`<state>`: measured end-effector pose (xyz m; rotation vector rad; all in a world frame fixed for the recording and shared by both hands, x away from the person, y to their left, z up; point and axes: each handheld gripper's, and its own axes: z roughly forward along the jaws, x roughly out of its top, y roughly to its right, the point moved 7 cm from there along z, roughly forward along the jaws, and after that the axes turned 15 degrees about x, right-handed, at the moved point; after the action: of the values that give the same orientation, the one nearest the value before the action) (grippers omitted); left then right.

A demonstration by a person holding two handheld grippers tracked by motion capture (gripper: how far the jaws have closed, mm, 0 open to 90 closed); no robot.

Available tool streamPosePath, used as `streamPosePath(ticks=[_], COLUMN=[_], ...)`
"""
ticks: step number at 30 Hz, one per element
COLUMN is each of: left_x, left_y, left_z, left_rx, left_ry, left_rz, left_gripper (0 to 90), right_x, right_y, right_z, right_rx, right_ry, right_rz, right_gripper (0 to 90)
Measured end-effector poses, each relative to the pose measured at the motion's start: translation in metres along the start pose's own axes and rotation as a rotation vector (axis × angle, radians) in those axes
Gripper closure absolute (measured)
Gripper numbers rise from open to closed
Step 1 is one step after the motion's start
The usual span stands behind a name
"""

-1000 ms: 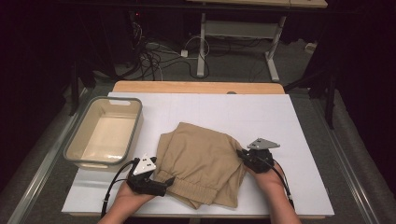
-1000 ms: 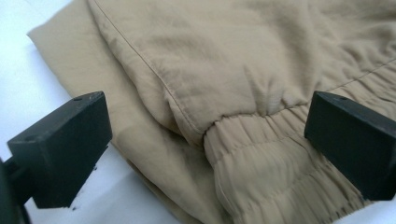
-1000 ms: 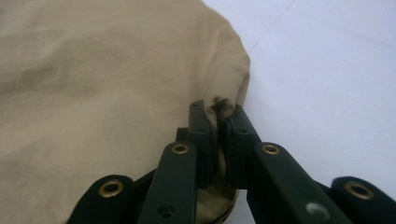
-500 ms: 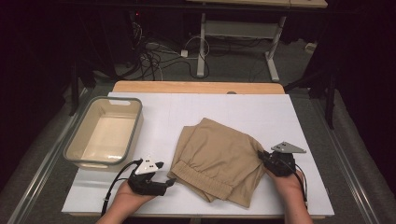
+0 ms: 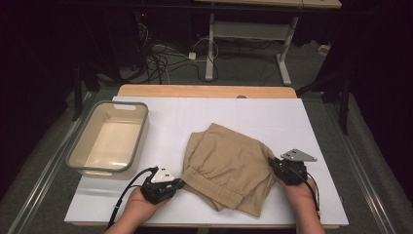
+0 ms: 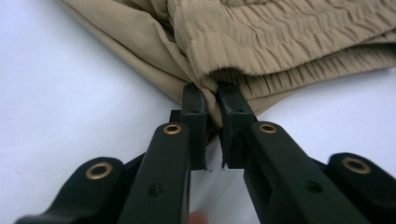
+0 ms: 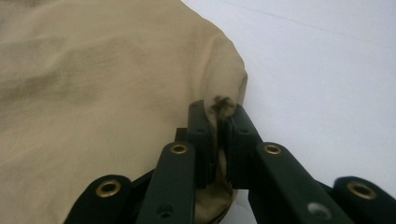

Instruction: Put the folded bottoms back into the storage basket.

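Observation:
Tan shorts (image 5: 229, 165) lie folded on the white tabletop (image 5: 243, 117), elastic waistband toward the near left. My left gripper (image 5: 178, 184) has just been closing, and its jaws now pinch the waistband corner (image 6: 211, 81). At the shorts' right edge my right gripper (image 5: 272, 164) is shut on a bunched fold of the tan cloth (image 7: 219, 105), which fills the left of the right gripper view. A hand holds each gripper from the near edge of the table.
A shallow beige tub (image 5: 109, 139) with a grey rim stands on the left of the tabletop. A wooden strip (image 5: 207, 91) runs along the far edge. Beyond it are cables (image 5: 160, 58) and a desk frame on a dark floor.
The right gripper has dragged its side of the shorts to the right, spreading the cloth. The left gripper has stayed near the waistband corner and its jaws have closed on it.

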<state>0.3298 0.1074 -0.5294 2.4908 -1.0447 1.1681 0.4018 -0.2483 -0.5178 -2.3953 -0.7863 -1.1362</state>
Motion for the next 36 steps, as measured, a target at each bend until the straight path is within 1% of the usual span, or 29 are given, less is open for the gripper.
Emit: streamPosePath(ticks=[1,2,3,5,6,7,8,10,11,12,13,15,17,18,19,20,21,22,23,24,25,27,29,31,32,33,34,35,36], left_x=[0.001,0.000,-0.002,-0.009,-0.009,-0.013,-0.019,-0.021,-0.022,-0.022,-0.023,-0.024,-0.025,-0.025,-0.024,-0.020,-0.019,-0.019,-0.017,-0.013,-0.010,-0.007,-0.001,0.004,0.005,0.006,0.005,0.005,0.002], left_y=[-0.003,-0.011,-0.016,-0.025,-0.025,-0.029,-0.033,-0.033,-0.031,-0.031,-0.030,-0.030,-0.033,-0.034,-0.035,-0.035,-0.035,-0.035,-0.035,-0.034,-0.033,-0.032,-0.031,-0.030,-0.030,-0.030,-0.032,-0.032,-0.034], left_z=[-0.004,-0.012,-0.017,-0.025,-0.025,-0.028,-0.029,-0.028,-0.025,-0.025,-0.024,-0.024,-0.024,-0.025,-0.026,-0.031,-0.034,-0.034,-0.037,-0.044,-0.047,-0.051,-0.055,-0.053,-0.050,-0.044,-0.032,-0.032,-0.023], left_rx=[0.006,0.035,0.050,0.069,0.069,0.076,0.076,0.074,0.090,0.090,0.100,0.098,0.098,0.093,0.083,0.086,0.090,0.090,0.091,0.076,0.066,0.067,0.075,0.082,0.088,0.095,0.116,0.116,0.141], left_ry=[0.010,0.024,0.026,0.019,0.019,0.008,-0.014,-0.024,-0.041,-0.041,-0.048,-0.056,-0.063,-0.060,-0.053,-0.037,-0.032,-0.032,-0.025,0.000,0.013,0.026,0.061,0.095,0.102,0.100,0.064,0.064,0.016], left_rz=[-0.002,-0.012,-0.021,-0.042,-0.042,-0.048,-0.059,-0.063,-0.052,-0.052,-0.038,-0.037,-0.045,-0.059,-0.073,-0.092,-0.088,-0.088,-0.085,-0.106,-0.113,-0.111,-0.115,-0.125,-0.124,-0.120,-0.118,-0.118,-0.106], left_gripper=[81.3,81.3,81.3,81.3,81.3,81.2,81.2,80.9,80.8,80.7,80.7,79.6,67.0,61.2,56.7,51.5,46.3,42.1,42.1,35.9,33.8,33.5,33.4,35.1,46.0,46.0,49.0,48.4,45.3], right_x=[0.001,0.003,0.004,0.007,0.008,0.008,0.008,0.007,0.007,0.007,0.007,0.007,0.006,0.006,0.006,0.006,0.006,0.006,0.006,0.006,0.006,0.006,0.006,0.006,0.005,0.005,0.005,0.005,0.005], right_y=[-0.002,-0.008,-0.012,-0.023,-0.029,-0.034,-0.038,-0.040,-0.040,-0.039,-0.039,-0.038,-0.038,-0.038,-0.038,-0.038,-0.038,-0.038,-0.038,-0.038,-0.038,-0.038,-0.038,-0.038,-0.038,-0.038,-0.038,-0.038,-0.038], right_z=[0.000,0.000,0.000,0.003,0.006,0.009,0.012,0.015,0.014,0.014,0.014,0.014,0.014,0.015,0.015,0.015,0.015,0.015,0.015,0.015,0.015,0.015,0.015,0.015,0.016,0.016,0.016,0.016,0.016], right_rx=[0.008,0.035,0.056,0.096,0.110,0.118,0.119,0.106,0.106,0.107,0.107,0.115,0.116,0.113,0.112,0.112,0.112,0.112,0.112,0.108,0.107,0.108,0.108,0.107,0.107,0.107,0.112,0.113,0.113], right_ry=[0.008,0.027,0.035,0.045,0.042,0.038,0.030,0.012,0.014,0.019,0.019,0.025,0.022,0.016,0.015,0.016,0.017,0.017,0.018,0.017,0.016,0.015,0.014,0.012,0.007,0.007,0.003,0.001,0.002], right_rz=[0.005,0.008,0.008,-0.001,-0.015,-0.027,-0.039,-0.058,-0.058,-0.051,-0.051,-0.041,-0.033,-0.032,-0.035,-0.034,-0.032,-0.032,-0.036,-0.042,-0.041,-0.039,-0.038,-0.039,-0.040,-0.040,-0.034,-0.033,-0.032], right_gripper=[84.2,84.2,84.2,84.2,84.2,84.2,84.2,84.2,84.2,84.2,84.2,84.2,84.1,84.1,84.1,84.1,84.1,84.1,84.1,84.1,84.0,84.0,83.6,83.6,83.7,83.7,83.6,83.7,83.6])
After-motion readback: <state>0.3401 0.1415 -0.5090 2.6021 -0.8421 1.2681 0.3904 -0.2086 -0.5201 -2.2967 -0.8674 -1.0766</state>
